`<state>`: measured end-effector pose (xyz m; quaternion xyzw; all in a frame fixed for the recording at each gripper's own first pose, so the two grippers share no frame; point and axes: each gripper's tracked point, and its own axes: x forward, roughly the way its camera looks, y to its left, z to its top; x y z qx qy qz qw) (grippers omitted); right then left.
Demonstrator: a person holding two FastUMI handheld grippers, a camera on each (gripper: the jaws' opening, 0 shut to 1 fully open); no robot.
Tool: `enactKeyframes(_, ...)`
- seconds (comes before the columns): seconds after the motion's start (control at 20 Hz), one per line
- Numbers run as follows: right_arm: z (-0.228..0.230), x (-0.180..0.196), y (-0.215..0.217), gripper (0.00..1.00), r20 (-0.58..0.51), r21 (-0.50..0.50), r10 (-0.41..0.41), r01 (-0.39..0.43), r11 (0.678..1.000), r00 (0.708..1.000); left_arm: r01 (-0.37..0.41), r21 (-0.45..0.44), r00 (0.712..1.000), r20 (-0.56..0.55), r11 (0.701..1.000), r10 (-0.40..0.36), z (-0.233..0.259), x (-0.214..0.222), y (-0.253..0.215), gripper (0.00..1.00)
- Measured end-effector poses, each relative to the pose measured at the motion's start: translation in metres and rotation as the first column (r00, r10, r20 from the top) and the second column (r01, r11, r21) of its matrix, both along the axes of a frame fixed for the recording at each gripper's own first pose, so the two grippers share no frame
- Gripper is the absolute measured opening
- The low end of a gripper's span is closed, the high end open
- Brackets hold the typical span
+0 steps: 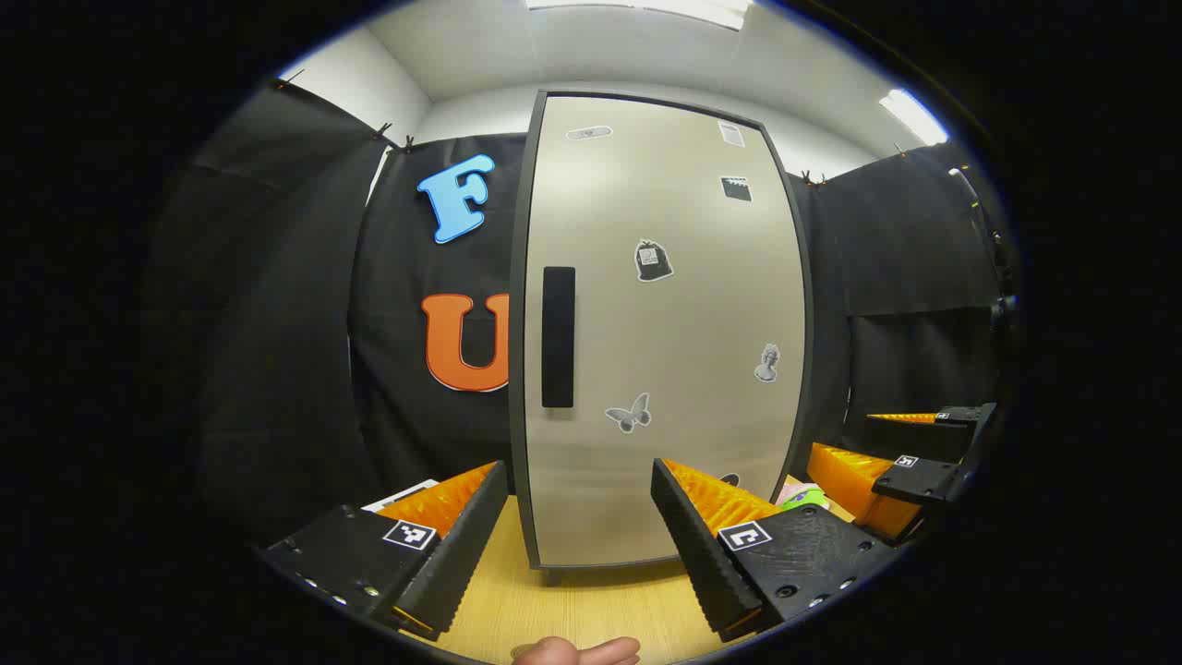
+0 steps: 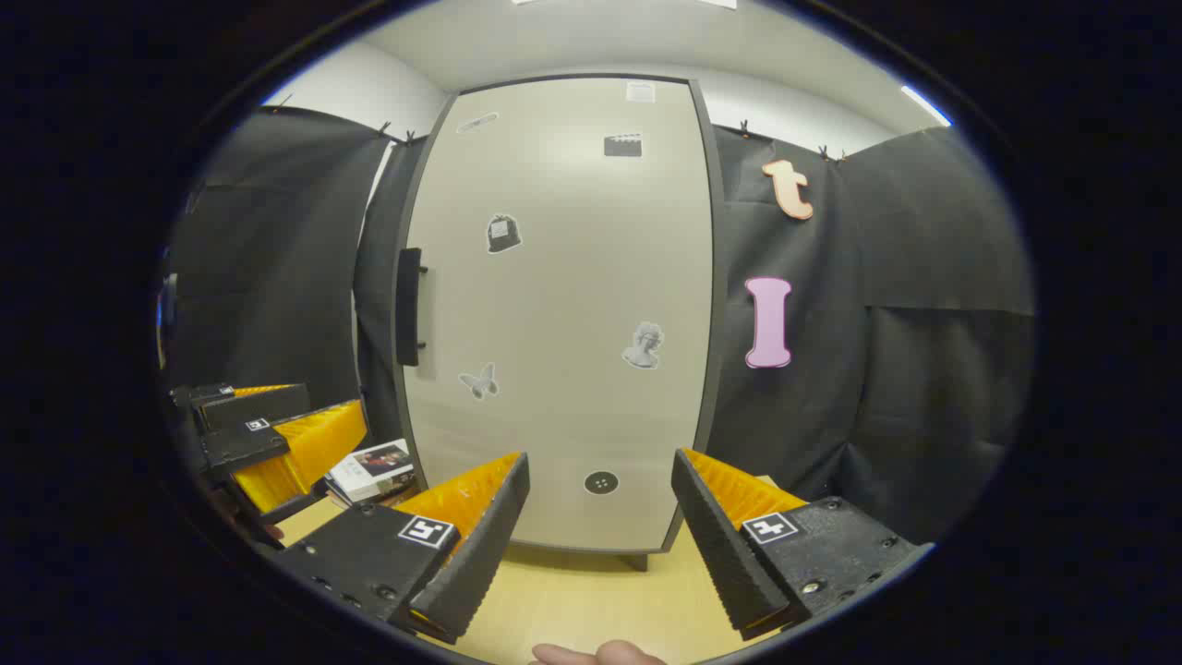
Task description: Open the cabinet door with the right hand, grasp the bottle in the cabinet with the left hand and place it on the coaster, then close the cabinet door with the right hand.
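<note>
Facing the closed door (image 1: pixel 660 332), the left gripper view shows the left gripper (image 1: pixel 580 526) held low over the surface (image 1: pixel 572 605) just in front of the cabinet, jaws apart and holding nothing; it looks parked there to be ready for the bottle, which must be behind the door and cannot be seen. The handle (image 1: pixel 558 337) runs upright along the door's left edge, untouched. Right of the door, the right gripper (image 1: pixel 910 462) waits, also apart. Stickers dot the door, among them a butterfly (image 1: pixel 629 413); none carries writing I can read. Something green and pink (image 1: pixel 802 497) peeks out near the door's lower right corner; whether that is the coaster I cannot tell. In the right gripper view, the right gripper (image 2: pixel 600 545) points at the door's lower half, jaws apart, well short of the handle (image 2: pixel 409 307), so opening has not begun. Left of the door lie books (image 2: pixel 374 469), titles too small to read.
</note>
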<state>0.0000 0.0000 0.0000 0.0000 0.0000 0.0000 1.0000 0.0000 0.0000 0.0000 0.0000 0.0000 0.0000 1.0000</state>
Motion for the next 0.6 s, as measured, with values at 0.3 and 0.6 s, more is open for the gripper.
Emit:
enactKeyframes(0.3,0.0053,-0.0027,-0.0075,0.94,0.016,0.001,-0.013,0.013,1.0,1.0,-0.023,-0.001,0.999,-0.037,1.0,0.023,-0.0096,0.0056,-0.0004,0.95)
enactKeyframes(0.6,0.0057,-0.0003,-0.011,0.94,0.019,0.019,-0.02,0.019,1.0,1.0,-0.02,0.01,0.999,-0.031,1.0,0.021,-0.0096,0.0059,-0.0025,0.95)
